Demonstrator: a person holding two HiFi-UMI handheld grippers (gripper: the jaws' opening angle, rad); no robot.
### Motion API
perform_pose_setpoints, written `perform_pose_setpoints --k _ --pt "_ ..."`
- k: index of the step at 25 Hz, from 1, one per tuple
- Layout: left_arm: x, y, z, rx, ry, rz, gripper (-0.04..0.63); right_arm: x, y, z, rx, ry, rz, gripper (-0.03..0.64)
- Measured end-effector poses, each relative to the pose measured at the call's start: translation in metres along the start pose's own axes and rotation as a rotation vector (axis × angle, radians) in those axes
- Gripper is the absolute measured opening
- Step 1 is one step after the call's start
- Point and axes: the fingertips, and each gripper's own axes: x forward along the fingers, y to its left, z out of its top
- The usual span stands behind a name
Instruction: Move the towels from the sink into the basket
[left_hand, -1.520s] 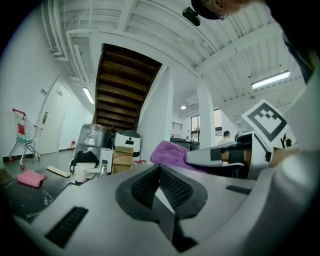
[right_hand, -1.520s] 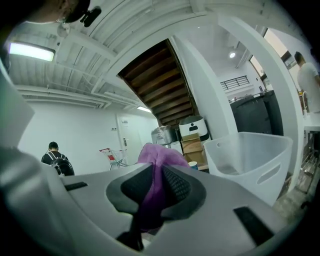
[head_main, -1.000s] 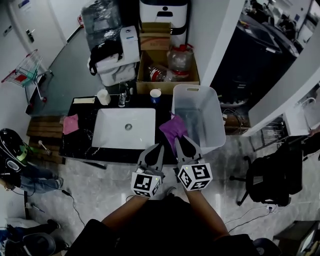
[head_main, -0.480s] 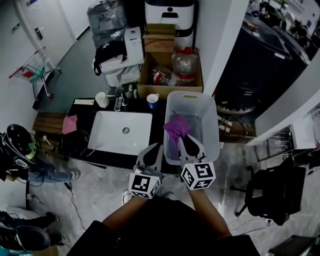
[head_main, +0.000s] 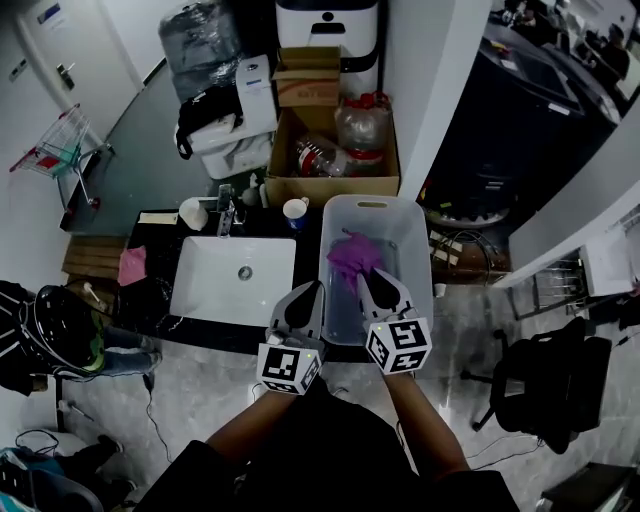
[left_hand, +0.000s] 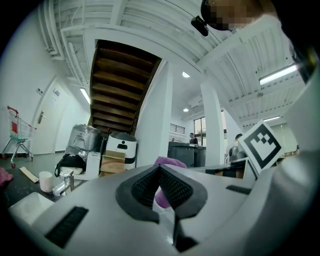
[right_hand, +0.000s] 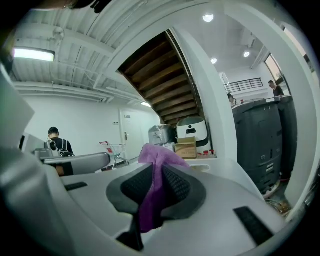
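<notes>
The right claw (head_main: 366, 277) is clenched on a purple cloth towel (head_main: 350, 252). In the right gripper view, the towel (right_hand: 152, 155) is pinched between the two dark ribbed pads of this claw (right_hand: 155, 172). Its upper fold bunches above the tips and its tail hangs below.

In the head view, the held towel sits over the interior of the translucent white plastic basket (head_main: 415, 262), near the middle. Whether it touches the basket floor cannot be determined.

The left claw (head_main: 311, 290) is clenched on nothing. In the left gripper view, its pads (left_hand: 160, 170) meet at the tips. It sits just beside the right claw, over the black table (head_main: 308, 250) between the white rectangular sink (head_main: 215, 290) and the basket.

A pink cloth (head_main: 131, 266) lies on the table left of the sink.
</notes>
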Motion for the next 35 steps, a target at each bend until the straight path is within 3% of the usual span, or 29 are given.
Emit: perform_pose_setpoints --k 21,29,35 --pt "0.074 0.065 -0.001 -0.099 0.041 -0.123 0.003 0.104 -0.072 -0.057 0.151 0.220 -0.189 0.072" --pt "0.094 0.069 -0.010 -0.085 0.051 -0.092 0.003 0.142 -0.085 -0.091 0.102 0.341 -0.182 0.072" --pt "0.097 0.069 -0.015 -0.100 0.060 -0.048 0.003 0.166 -0.092 -0.126 -0.038 0.448 -0.141 0.072"
